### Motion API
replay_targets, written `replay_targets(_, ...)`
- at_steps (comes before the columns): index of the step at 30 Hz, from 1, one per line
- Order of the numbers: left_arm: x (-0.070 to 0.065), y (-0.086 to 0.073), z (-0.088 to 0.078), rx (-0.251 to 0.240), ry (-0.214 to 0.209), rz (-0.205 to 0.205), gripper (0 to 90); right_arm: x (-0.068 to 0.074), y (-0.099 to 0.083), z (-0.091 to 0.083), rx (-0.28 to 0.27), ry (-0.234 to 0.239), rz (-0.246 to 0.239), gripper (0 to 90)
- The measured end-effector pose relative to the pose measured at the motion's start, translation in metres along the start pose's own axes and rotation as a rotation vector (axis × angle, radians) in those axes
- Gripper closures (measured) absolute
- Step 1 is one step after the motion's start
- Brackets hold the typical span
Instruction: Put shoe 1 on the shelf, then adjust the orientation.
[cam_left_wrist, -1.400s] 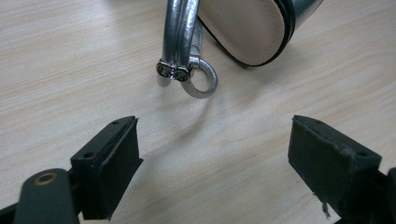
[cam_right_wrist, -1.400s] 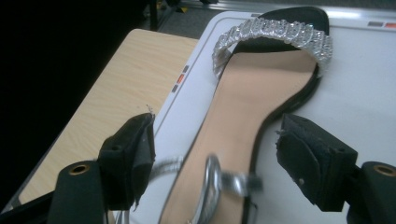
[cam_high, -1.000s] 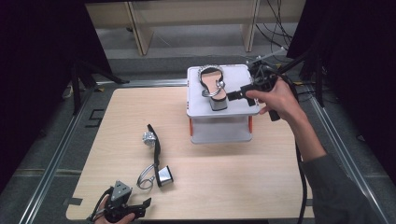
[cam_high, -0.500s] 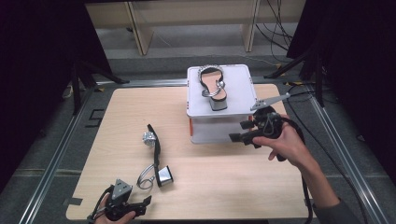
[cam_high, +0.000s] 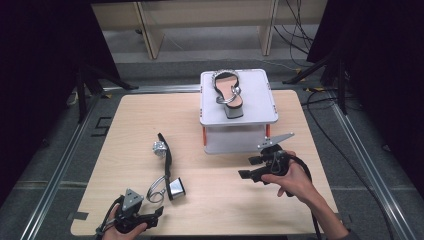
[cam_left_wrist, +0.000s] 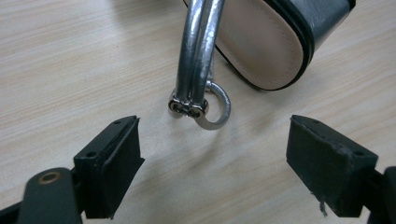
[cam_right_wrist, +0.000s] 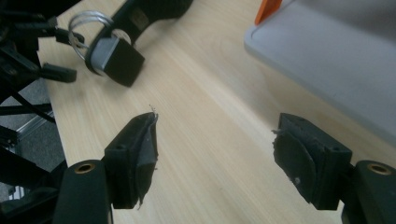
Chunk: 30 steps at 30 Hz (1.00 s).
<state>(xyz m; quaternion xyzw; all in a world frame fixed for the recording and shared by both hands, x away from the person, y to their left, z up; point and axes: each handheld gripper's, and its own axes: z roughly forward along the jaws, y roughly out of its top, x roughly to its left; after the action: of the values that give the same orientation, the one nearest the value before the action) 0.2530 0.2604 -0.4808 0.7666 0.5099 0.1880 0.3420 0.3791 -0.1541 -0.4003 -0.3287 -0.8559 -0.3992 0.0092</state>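
A black high-heeled sandal (cam_high: 167, 159) with a silver strap lies on its side on the wooden table (cam_high: 125, 120). Its mate (cam_high: 227, 90) rests on top of a white two-level stand (cam_high: 257, 100). At the table's near left edge my left gripper (cam_high: 156, 215) is open, just short of the fallen sandal's strap. In the left gripper view the open gripper (cam_left_wrist: 212, 172) faces the silver strap ring (cam_left_wrist: 200, 105) and the sandal's sole (cam_left_wrist: 261, 42). My right gripper (cam_high: 248, 167) hangs open and empty in front of the stand. In the right gripper view the gripper (cam_right_wrist: 215, 163) points at bare wood toward the sandal's block heel (cam_right_wrist: 116, 58).
The stand's lower shelf (cam_right_wrist: 336, 60) and an orange post (cam_right_wrist: 268, 9) lie close on the right in the right gripper view. The left gripper (cam_right_wrist: 32, 60) appears there at far left. Dark curtains and cables (cam_high: 320, 100) surround the table.
My right gripper has come down from beside the sandal on the stand to low over the table in front of it, empty. The left gripper and both sandals stay put.
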Motion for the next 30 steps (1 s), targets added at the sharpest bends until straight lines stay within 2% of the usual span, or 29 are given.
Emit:
replay_targets(1, 0.002, 0.001, 0.0, 0.014, -0.002, 0.024, 17.1, -0.001, -0.003, 0.003, 0.001, -0.007, -0.003, 30.5)
replay_targets(2, 0.001, 0.001, 0.0, 0.016, 0.002, 0.019, 17.2, -0.001, -0.006, 0.007, 0.015, -0.004, 0.015, 30.6)
replay_targets(4, 0.0, 0.002, 0.002, 0.003, 0.005, 0.018, 17.3, -0.002, -0.012, 0.013, 0.038, -0.016, 0.013, 30.5)
replay_targets(5, 0.0, 0.002, 0.002, 0.009, -0.003, 0.026, 17.4, -0.003, -0.013, 0.015, 0.04, -0.021, -0.011, 30.5)
replay_targets(7, -0.001, 0.002, 0.002, 0.012, -0.003, 0.023, 17.4, -0.003, -0.017, 0.02, 0.056, -0.01, 0.003, 30.3)
replay_targets(8, -0.001, 0.003, 0.004, 0.001, -0.006, 0.015, 17.4, -0.004, -0.018, 0.02, 0.061, -0.011, -0.01, 30.3)
replay_targets(10, -0.001, 0.004, 0.004, 0.012, 0.002, 0.03, 17.6, -0.001, -0.021, 0.021, 0.072, -0.016, 0.004, 30.2)
replay_targets(11, -0.001, 0.004, 0.005, 0.012, 0.022, 0.034, 17.8, -0.001, -0.023, 0.022, 0.065, -0.013, -0.007, 30.2)
replay_targets(12, -0.001, 0.005, 0.006, 0.007, 0.021, 0.033, 17.9, -0.002, -0.023, 0.023, 0.067, -0.011, -0.024, 30.2)
replay_targets(13, -0.001, 0.006, 0.006, 0.01, 0.001, 0.041, 18.1, -0.002, -0.025, 0.023, 0.066, -0.014, -0.023, 30.2)
replay_targets(14, -0.003, 0.006, 0.007, 0.005, 0.001, 0.026, 18.9, -0.001, -0.027, 0.023, 0.071, -0.007, -0.013, 30.2)
replay_targets(15, -0.002, 0.007, 0.009, 0.015, 0.015, 0.047, 19.1, -0.001, -0.027, 0.023, 0.076, -0.008, -0.01, 30.0)
replay_targets(16, -0.003, 0.008, 0.01, 0.007, -0.003, 0.043, 19.6, -0.001, -0.028, 0.022, 0.079, -0.015, -0.002, 30.0)
replay_targets(17, -0.002, 0.008, 0.011, 0.014, 0.016, 0.053, 20.8, -0.002, -0.029, 0.022, 0.074, -0.015, -0.009, 30.0)
replay_targets(18, -0.002, 0.01, 0.013, 0.016, 0.01, 0.062, 22.4, -0.001, -0.03, 0.022, 0.073, -0.017, 0.007, 30.0)
replay_targets(19, -0.003, 0.011, 0.015, 0.007, 0.014, 0.057, 23.9, -0.002, -0.031, 0.022, 0.065, -0.015, -0.022, 30.0)
replay_targets(20, -0.003, 0.013, 0.015, 0.009, -0.002, 0.065, 26.3, -0.002, -0.031, 0.022, 0.066, -0.014, -0.02, 30.0)
replay_targets(21, -0.003, 0.015, 0.016, 0.008, 0.006, 0.079, 30.7, 0.001, -0.032, 0.02, 0.081, -0.008, 0.024, 30.0)
replay_targets(22, -0.004, 0.017, 0.017, -0.001, 0.002, 0.083, 35.5, -0.001, -0.032, 0.02, 0.07, -0.011, -0.007, 30.0)
replay_targets(23, -0.004, 0.019, 0.019, 0.006, 0.008, 0.103, 38.9, 0.001, -0.033, 0.02, 0.071, -0.007, 0.014, 30.0)
replay_targets(24, -0.005, 0.021, 0.02, -0.008, -0.002, 0.1, 47.3, -0.002, -0.033, 0.02, 0.059, -0.01, -0.027, 30.0)
replay_targets(25, -0.007, 0.023, 0.02, -0.009, -0.01, 0.11, 51.2, -0.002, -0.033, 0.02, 0.057, -0.007, -0.022, 30.1)
replay_targets(27, -0.012, 0.025, 0.021, -0.047, -0.027, 0.118, 65.7, -0.003, -0.034, 0.019, 0.058, -0.009, -0.022, 30.1)
replay_targets(28, -0.013, 0.027, 0.02, -0.063, -0.021, 0.139, 72.0, -0.004, -0.035, 0.018, 0.059, -0.007, -0.016, 30.1)
replay_targets(29, -0.017, 0.029, 0.017, -0.106, -0.04, 0.139, 77.7, -0.004, -0.035, 0.018, 0.059, -0.01, -0.013, 30.2)
replay_targets(30, -0.02, 0.032, 0.014, -0.122, -0.029, 0.171, 82.0, -0.004, -0.035, 0.018, 0.055, -0.007, -0.016, 30.3)
